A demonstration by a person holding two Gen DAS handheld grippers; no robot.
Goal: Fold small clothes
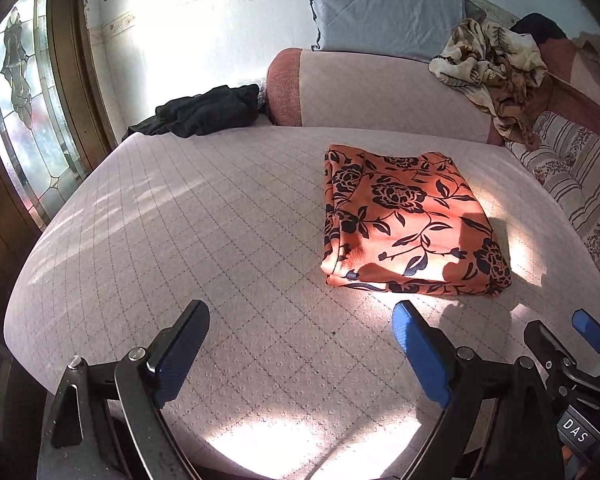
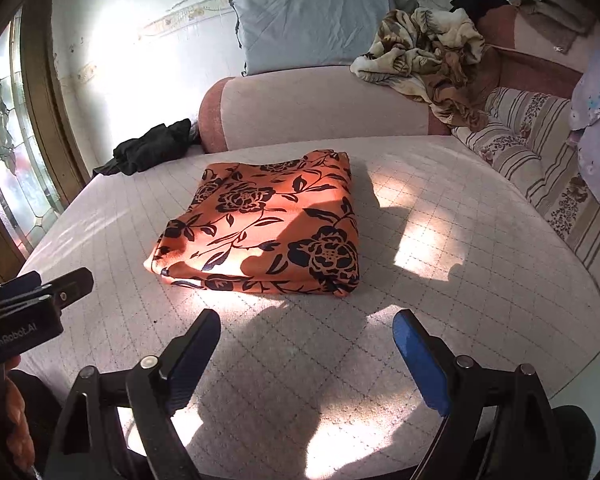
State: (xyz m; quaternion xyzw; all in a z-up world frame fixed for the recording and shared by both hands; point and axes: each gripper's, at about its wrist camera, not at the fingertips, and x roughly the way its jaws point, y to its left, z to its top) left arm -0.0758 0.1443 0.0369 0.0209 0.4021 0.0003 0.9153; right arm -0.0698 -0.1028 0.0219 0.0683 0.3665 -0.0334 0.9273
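Left gripper (image 1: 300, 320): jaws wide apart, nothing between them, only bare quilted bed cover (image 1: 180, 240) under and ahead of it. Tilted down at the bed.

Far ahead-left of the left gripper: stained-glass door (image 1: 20, 112), then a crumpled black garment (image 1: 204, 110) at the far edge of the cover, well clear of both grippers.

Folded orange cloth with dark flower print (image 1: 412, 220) lies flat on the cover, ahead and to the right of the left gripper, not touching it. In the right wrist view the same cloth (image 2: 268, 228) sits ahead and slightly left of the right gripper (image 2: 306, 322), near edge just beyond the fingertips, a strip of cover between. Folded into a neat rectangle, layers stacked at the near edge.

Behind the cloth: pink bolster (image 2: 320, 108), blue pillow (image 2: 312, 28) leaning on the wall above it.

Right gripper: jaws also wide, empty, shadow of its fingers falling on the cover and on the cloth's near edge. It shows at the right edge of the left wrist view (image 1: 572, 332); the left one shows at the left edge of the right wrist view (image 2: 60, 280).

Far right: rumpled beige patterned blanket (image 2: 424, 52), striped cushion (image 2: 540, 140).
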